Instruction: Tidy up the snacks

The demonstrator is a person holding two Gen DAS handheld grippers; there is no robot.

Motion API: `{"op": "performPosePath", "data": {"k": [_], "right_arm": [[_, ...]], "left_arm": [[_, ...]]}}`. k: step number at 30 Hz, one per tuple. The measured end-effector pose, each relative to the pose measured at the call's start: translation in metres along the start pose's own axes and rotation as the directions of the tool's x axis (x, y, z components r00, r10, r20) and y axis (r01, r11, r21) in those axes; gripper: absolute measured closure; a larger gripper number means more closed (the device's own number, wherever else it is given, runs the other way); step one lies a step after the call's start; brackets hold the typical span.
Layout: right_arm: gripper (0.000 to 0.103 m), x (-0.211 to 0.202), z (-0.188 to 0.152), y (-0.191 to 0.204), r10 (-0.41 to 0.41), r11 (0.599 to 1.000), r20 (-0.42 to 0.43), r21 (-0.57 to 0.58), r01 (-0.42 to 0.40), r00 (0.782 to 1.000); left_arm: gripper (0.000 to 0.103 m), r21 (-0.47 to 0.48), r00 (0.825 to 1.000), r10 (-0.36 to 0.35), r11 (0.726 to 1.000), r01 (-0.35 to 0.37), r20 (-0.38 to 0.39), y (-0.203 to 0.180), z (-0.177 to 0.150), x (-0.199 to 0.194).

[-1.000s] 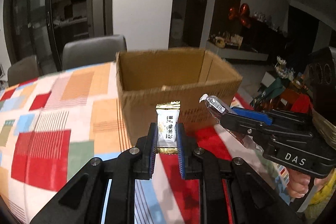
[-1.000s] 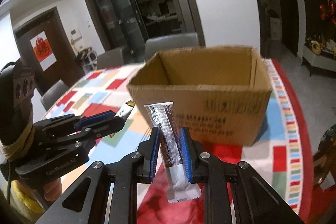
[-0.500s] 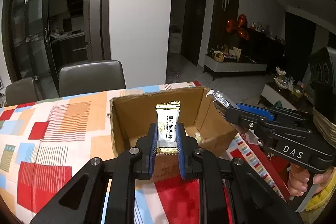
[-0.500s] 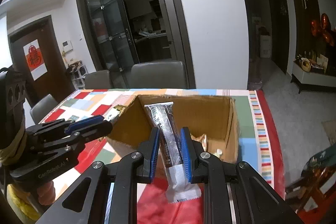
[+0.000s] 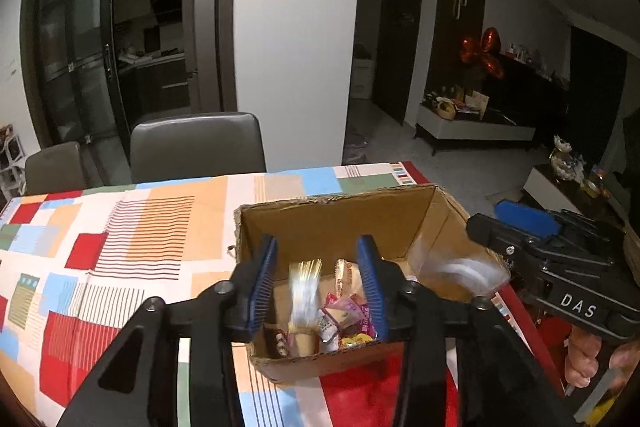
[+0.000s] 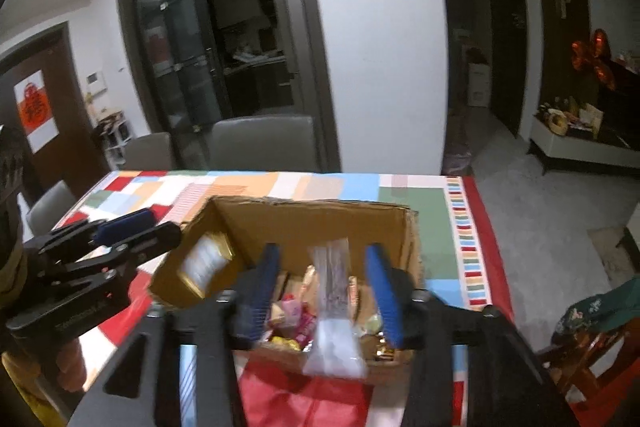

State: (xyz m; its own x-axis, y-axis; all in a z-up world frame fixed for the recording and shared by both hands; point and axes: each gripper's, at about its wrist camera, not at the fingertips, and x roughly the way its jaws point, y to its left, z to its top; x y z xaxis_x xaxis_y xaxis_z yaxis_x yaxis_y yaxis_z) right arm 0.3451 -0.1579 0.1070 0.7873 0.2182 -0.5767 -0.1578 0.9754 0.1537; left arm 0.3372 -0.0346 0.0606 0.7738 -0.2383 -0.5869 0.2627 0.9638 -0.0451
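Both snack packets are caught mid-drop over the cardboard box [image 5: 340, 223], which sits on the desk [image 5: 132, 227] with the patchwork cloth. The left hand-held gripper [image 5: 316, 279] hangs just above the box's near edge, tilted down into it, jaws opening, and the small gold-edged packet [image 5: 304, 291] is a blur between the blue pads, loose from both. Same story on the other side: the right hand-held gripper [image 6: 328, 283] is over the near-right part of the box, jaws opening, with the long clear-ended stick packet [image 6: 334, 307] slipping down between them, nothing pressing on it.

Handling-wise, these look like light, crinkly foil and plastic wrappers, so they're probably a bit slick and will flop rather than stay stiff. The stick packet looks bendy along its length, so pinching it around the middle seems the safest hold; the gold one is short and flat, so across its flat faces would do. Nothing fragile by the look of it, though whatever's inside might crumble if squeezed hard.

The box already has a pile of wrapped snacks [image 5: 348, 319] at the bottom, pink and yellow ones mostly. A person's hand [image 5: 584, 355] shows below the right gripper's handle, to the right of the box.
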Motion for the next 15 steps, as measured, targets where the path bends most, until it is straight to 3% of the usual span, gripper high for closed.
{"op": "performPosePath", "data": {"k": [2,6,10,15], "right_arm": [[0.053,-0.004,-0.002,0.001,-0.011,1.000,0.001,-0.010,0.011,1.000],[0.038,-0.018,-0.007,0.005,-0.032,0.999,0.000,-0.011,0.032,0.999],[0.031,-0.034,-0.017,0.008,-0.040,0.999,0.003,-0.012,0.040,0.999],[0.028,-0.058,-0.034,0.014,-0.029,1.000,0.012,-0.005,0.029,0.999]], "left_arm": [[0.053,0.014,1.000,0.024,1.000,-0.024,0.007,-0.002,-0.004,-0.006],[0.040,0.014,0.999,0.041,0.999,-0.041,0.030,-0.003,-0.013,-0.025],[0.029,0.012,0.995,0.066,0.998,-0.067,0.070,-0.003,-0.025,-0.051],[0.012,0.031,0.986,0.097,0.994,-0.102,0.135,-0.011,-0.041,-0.085]]}}
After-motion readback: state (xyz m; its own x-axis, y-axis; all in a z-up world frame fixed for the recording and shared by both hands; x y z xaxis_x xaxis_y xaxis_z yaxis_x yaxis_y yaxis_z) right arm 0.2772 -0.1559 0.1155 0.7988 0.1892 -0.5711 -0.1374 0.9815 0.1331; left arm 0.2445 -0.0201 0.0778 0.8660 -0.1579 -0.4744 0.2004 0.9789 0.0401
